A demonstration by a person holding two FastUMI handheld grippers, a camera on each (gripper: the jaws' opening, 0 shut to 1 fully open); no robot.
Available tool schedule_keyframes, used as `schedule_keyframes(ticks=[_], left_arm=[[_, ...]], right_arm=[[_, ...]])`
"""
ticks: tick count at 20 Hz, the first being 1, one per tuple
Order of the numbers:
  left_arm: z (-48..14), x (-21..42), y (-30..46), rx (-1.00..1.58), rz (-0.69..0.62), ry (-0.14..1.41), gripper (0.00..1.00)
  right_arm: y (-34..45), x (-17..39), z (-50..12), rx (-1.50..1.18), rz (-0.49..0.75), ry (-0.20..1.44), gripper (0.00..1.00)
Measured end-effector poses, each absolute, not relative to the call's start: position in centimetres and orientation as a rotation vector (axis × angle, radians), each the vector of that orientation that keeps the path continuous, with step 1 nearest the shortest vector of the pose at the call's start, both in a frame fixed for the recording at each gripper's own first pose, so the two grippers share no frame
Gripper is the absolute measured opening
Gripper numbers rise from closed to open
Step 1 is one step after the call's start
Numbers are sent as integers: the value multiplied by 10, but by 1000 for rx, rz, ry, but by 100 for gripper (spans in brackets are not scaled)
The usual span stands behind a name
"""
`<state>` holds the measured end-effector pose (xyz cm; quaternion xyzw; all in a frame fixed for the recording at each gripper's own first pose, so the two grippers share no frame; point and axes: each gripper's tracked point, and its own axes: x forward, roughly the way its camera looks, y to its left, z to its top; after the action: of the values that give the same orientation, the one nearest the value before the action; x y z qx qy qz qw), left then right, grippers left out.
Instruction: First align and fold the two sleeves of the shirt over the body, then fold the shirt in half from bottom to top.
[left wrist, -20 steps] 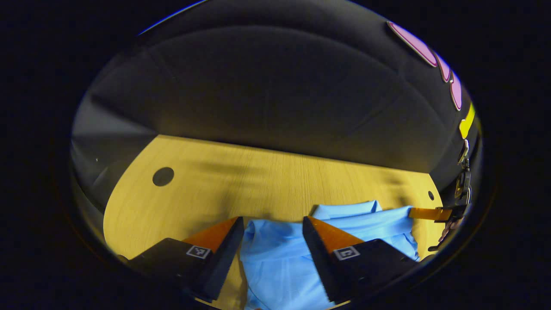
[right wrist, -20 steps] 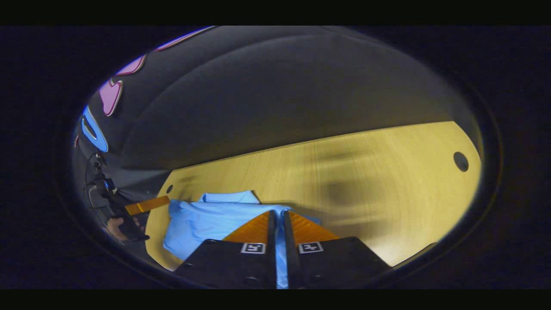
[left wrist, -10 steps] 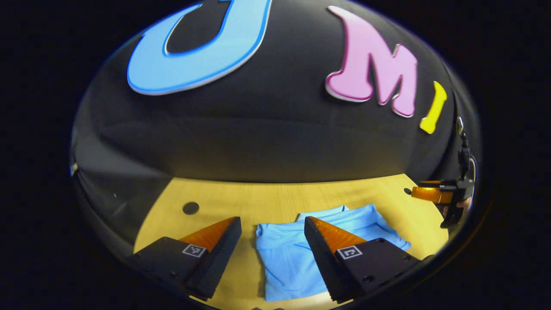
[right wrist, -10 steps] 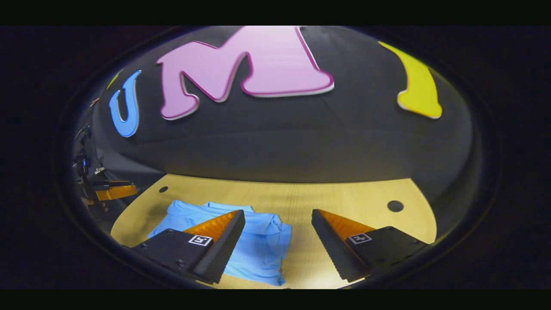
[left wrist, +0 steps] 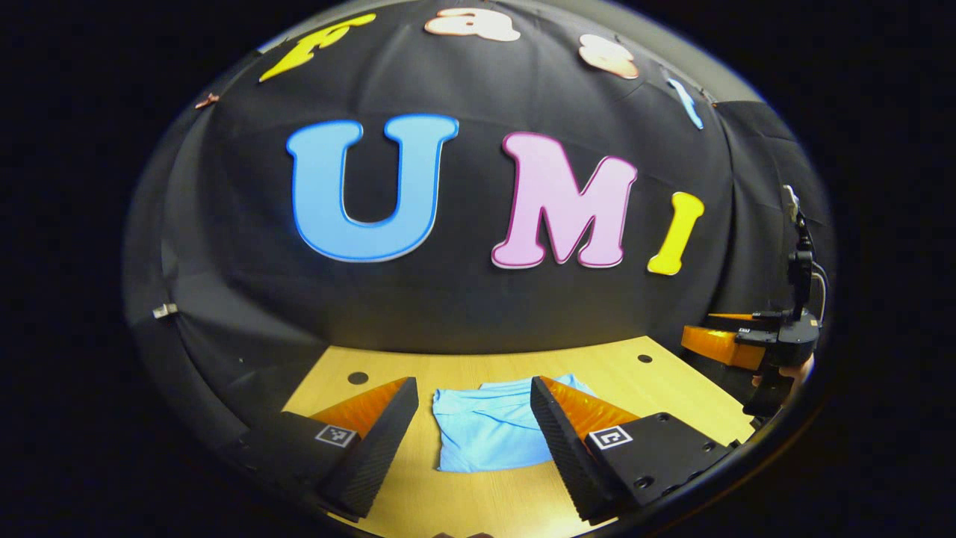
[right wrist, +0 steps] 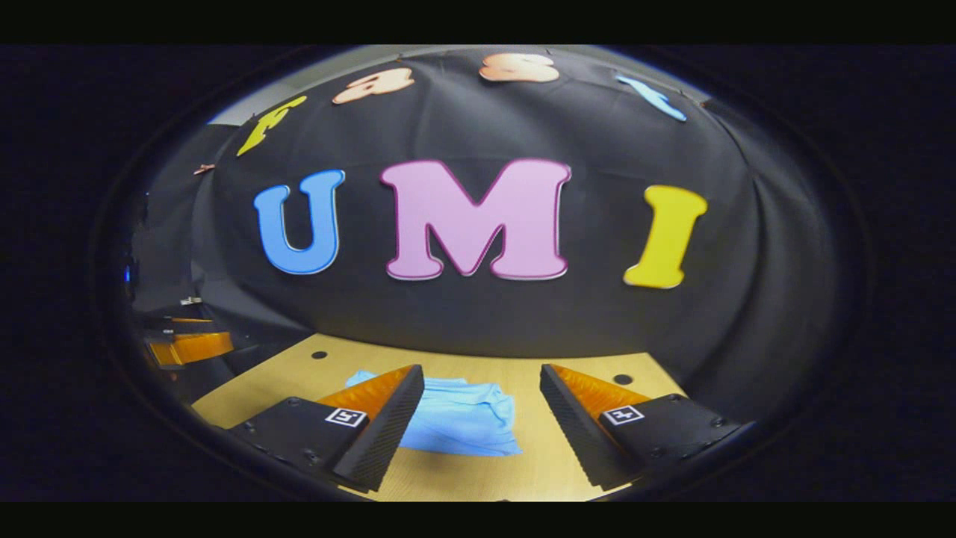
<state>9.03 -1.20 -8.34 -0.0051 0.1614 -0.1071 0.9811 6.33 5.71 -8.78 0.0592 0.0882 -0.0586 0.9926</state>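
I see the shirt [left wrist: 489,430] lying folded into a compact bundle on the table [left wrist: 672,396], lower centre of both views. My left gripper [left wrist: 470,418] and right gripper [right wrist: 482,407] hang above it, jaws spread, holding nothing. Final fold looks done, so I judge nothing is left beyond maybe squaring an edge.

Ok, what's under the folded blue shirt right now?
The shirt lies flat on the wooden table, which shows bare all around it. Its lower layers and the table beneath are covered. Both grippers, left and right, are open above it.

I see a pale wooden table [left wrist: 665,388] with small round holes [left wrist: 358,378] near its corners, backed by black cloth [right wrist: 478,321].
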Motion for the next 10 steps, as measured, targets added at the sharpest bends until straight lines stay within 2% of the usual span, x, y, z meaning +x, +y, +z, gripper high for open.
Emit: schedule_keyframes(ticks=[3,4,6,7,8,10], left_arm=[[-51,41,-2,-33,-185,266,97],[-44,26,4,-39,-169,248,97],[-31,-2,7,-49,-157,209,97],[-25,-11,11,-44,-148,188,97],[-21,-19,11,-35,-143,172,97],[-8,-42,8,-35,-146,146,97]], right_arm=[[72,11,-53,137,-176,92,97],[77,-6,-46,143,-188,80,93],[89,-36,-32,137,-191,58,94],[93,-50,-26,125,-194,50,97],[98,-63,-21,117,-192,47,94],[107,-82,-12,102,-174,41,97]])
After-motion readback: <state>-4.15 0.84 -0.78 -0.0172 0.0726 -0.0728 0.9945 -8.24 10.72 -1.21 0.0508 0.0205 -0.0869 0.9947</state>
